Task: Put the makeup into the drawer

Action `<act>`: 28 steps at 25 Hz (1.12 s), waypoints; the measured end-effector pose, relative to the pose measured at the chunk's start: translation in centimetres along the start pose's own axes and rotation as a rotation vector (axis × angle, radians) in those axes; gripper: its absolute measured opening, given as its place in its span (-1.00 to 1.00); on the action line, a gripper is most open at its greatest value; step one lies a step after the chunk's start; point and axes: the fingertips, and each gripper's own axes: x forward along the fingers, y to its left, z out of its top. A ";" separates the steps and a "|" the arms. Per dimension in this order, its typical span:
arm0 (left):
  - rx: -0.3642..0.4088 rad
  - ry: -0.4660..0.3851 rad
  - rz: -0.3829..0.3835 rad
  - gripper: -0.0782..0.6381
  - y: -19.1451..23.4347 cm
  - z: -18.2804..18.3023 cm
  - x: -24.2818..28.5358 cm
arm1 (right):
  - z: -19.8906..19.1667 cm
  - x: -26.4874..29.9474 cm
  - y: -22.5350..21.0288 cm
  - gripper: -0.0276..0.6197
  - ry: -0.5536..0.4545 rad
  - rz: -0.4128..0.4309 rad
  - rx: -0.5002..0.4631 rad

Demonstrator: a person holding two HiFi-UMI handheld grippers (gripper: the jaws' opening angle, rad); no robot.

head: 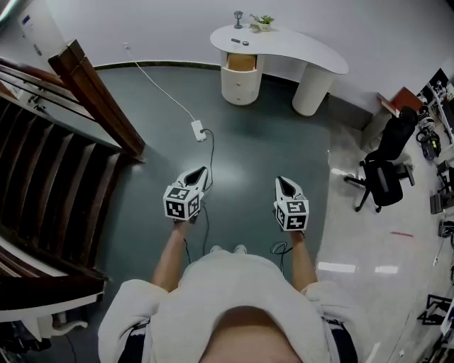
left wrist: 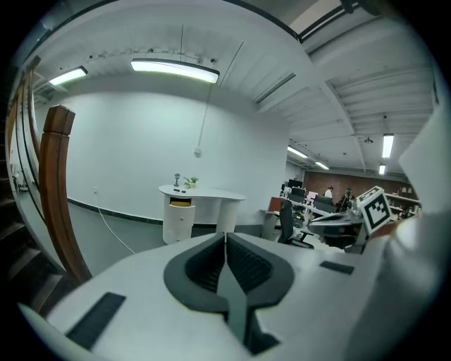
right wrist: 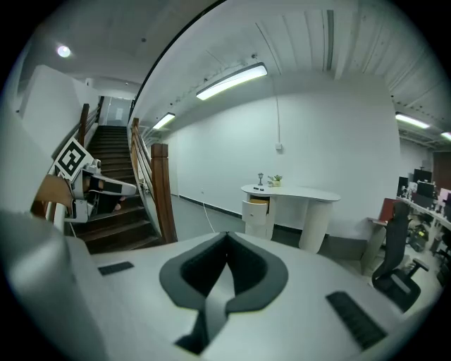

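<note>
Broadly, floor: a dark green surface is spreading under everything, giving way to pale glossy tiles at the right.
Staircase: dark wooden steps with a brown newel post are rising along the left side.
Person: a figure in a pale top is standing in the open middle of the room, both bare forearms reaching forward.
Desk: a white curved desk is standing against the far wall, well apart from both grippers.
Office chair: a black swivel chair is sitting on the tiles at the right.
Drawer: the top drawer of the desk's round pedestal is hanging open, showing a tan inside.
Left gripper: it is pointing slightly down towards the desk; its dark fingers are pressing together with nothing between them.
Right gripper: it is hovering level with the left one, its jaws likewise meeting tip to tip and holding nothing.
Power strip: a white block is lying on the floor ahead of the left gripper, its cable running to the wall.
Plant: a small green plant is sitting at the back of the desk top.
Makeup: two small dark items are lying on the desk top just above the open drawer, far beyond both pairs of fingertips; they are too small to tell apart.
</note>
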 end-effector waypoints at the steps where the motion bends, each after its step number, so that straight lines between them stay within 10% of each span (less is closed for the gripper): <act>1: 0.000 -0.002 -0.001 -0.74 -0.3 0.1 0.1 | 0.0 0.0 0.1 -0.93 -0.009 0.018 0.003; 3: -0.002 -0.006 -0.002 -0.74 -0.9 0.2 0.3 | 0.1 0.0 0.5 0.13 -0.027 0.069 0.008; 28: -0.036 0.036 0.018 -0.74 -0.2 -0.3 9.6 | -0.8 6.8 -6.1 -0.06 0.009 0.088 -0.005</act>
